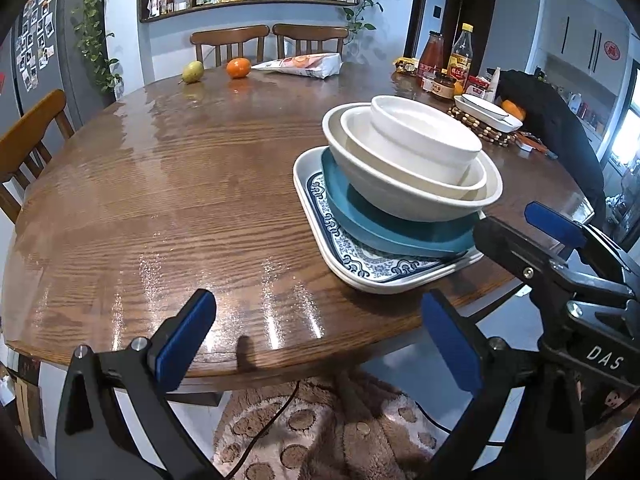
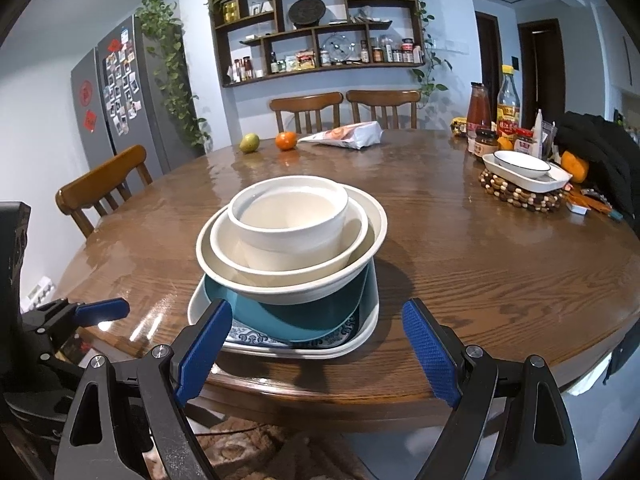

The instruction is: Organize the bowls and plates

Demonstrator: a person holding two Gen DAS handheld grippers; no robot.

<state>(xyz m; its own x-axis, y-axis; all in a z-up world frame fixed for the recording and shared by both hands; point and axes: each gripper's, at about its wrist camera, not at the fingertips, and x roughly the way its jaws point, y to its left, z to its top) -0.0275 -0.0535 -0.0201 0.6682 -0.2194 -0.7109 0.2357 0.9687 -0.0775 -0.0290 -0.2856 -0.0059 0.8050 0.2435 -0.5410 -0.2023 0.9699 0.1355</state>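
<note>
A stack of dishes stands near the front edge of the round wooden table [image 1: 160, 184]. Three cream bowls [image 1: 416, 160] nest inside each other on a teal bowl [image 1: 384, 224], which rests on a blue-patterned square plate [image 1: 360, 256] and a white plate under it. The stack also shows in the right wrist view [image 2: 288, 240]. My left gripper [image 1: 316, 340] is open and empty, low at the table edge, left of the stack. My right gripper [image 2: 316, 344] is open and empty, just in front of the stack; it also shows in the left wrist view [image 1: 520, 224].
A pear [image 2: 249, 143], an orange [image 2: 286, 140] and a bag [image 2: 348, 134] lie at the far side. Bottles and jars [image 2: 496, 120] stand far right, beside a white dish on a beaded trivet [image 2: 520, 188]. Wooden chairs [image 2: 104, 192] surround the table.
</note>
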